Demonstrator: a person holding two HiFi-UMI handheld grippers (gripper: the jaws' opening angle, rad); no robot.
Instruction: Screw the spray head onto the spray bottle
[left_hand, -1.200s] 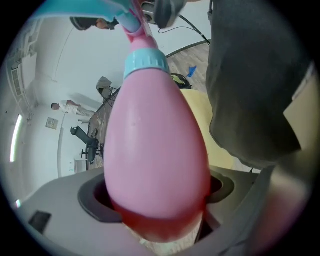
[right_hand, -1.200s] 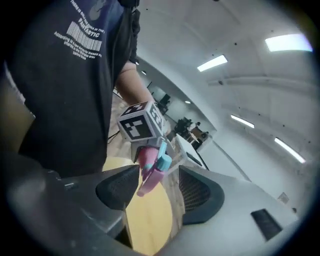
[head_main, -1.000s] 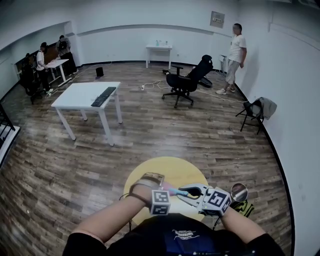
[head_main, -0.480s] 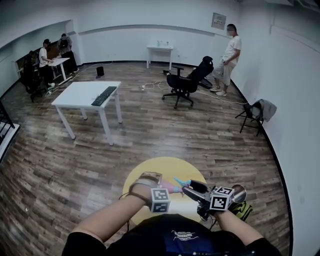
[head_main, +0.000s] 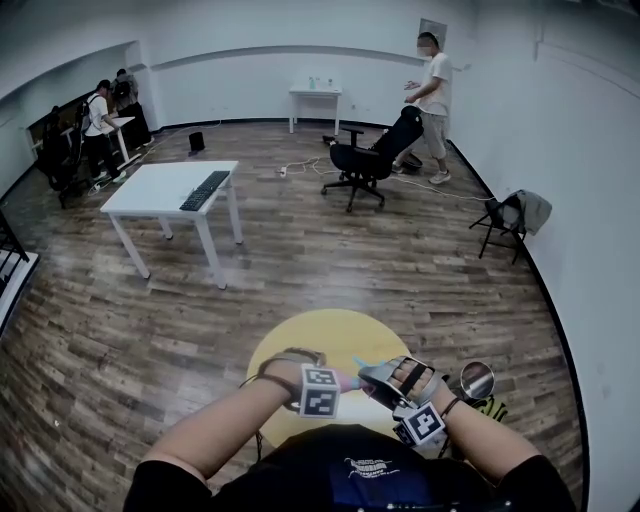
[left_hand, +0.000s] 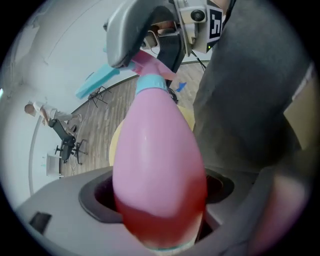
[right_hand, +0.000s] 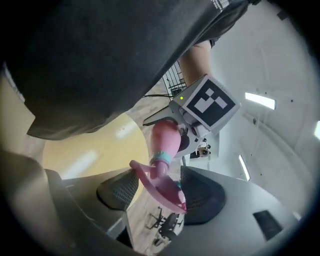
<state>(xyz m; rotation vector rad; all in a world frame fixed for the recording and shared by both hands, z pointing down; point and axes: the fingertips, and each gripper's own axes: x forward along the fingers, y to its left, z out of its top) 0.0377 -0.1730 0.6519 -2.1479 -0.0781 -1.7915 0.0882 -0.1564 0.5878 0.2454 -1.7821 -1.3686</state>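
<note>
Left gripper view shows the left gripper clamped on the base end of the pink bottle, both pads pressed against its sides; that end of the bottle looks red, the rest pale pink. The bottle runs away from the camera to a teal collar, where the spray head sits on the neck, its teal nozzle sticking out to the left. How far the collar is screwed down cannot be told. A grey jaw of the right gripper arches over the head from above. In the right gripper view the head lies between that gripper's two mesh pads, pink trigger toward the camera. The jaws have just been opening and stand apart: the right pad is close to the head and the left pad is clear of all but the trigger's tip, so nothing is squeezed. In the head view both grippers meet just in front of the person's dark shirt, above the near edge of a round yellow table, with the bottle lying roughly level between them. Farther off on the wood floor stand a white desk with a keyboard, an office chair and a standing person.
</note>
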